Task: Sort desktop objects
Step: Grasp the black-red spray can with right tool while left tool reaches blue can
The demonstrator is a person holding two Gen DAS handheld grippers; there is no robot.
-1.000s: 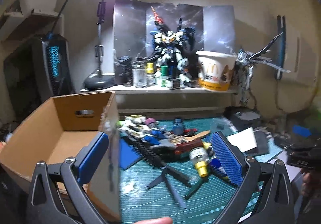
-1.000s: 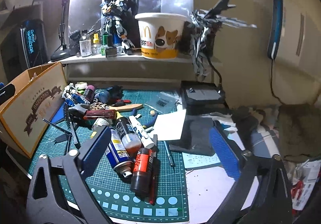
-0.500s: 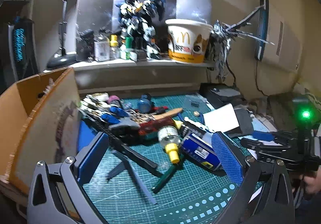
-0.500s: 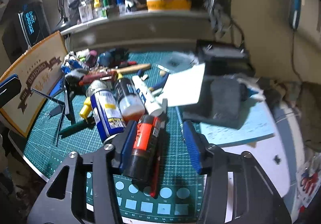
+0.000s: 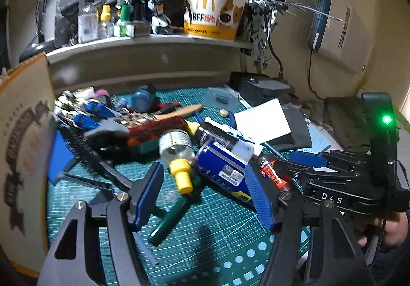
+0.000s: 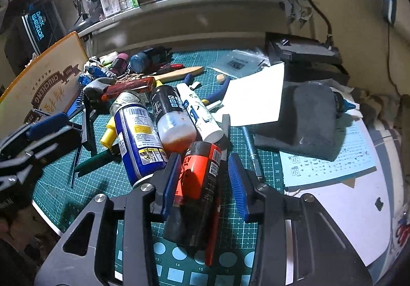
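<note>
Right gripper (image 6: pixel 202 178) fingers straddle, unclamped, the black-and-red can (image 6: pixel 197 183); left gripper (image 5: pixel 205 193) fingers apart.

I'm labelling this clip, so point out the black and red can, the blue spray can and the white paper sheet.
black and red can (image 6: pixel 198 178), right wrist view, on its red label.
blue spray can (image 6: pixel 138 137), right wrist view, on the middle of its body.
white paper sheet (image 6: pixel 253 96), right wrist view, on its bare centre.
</note>
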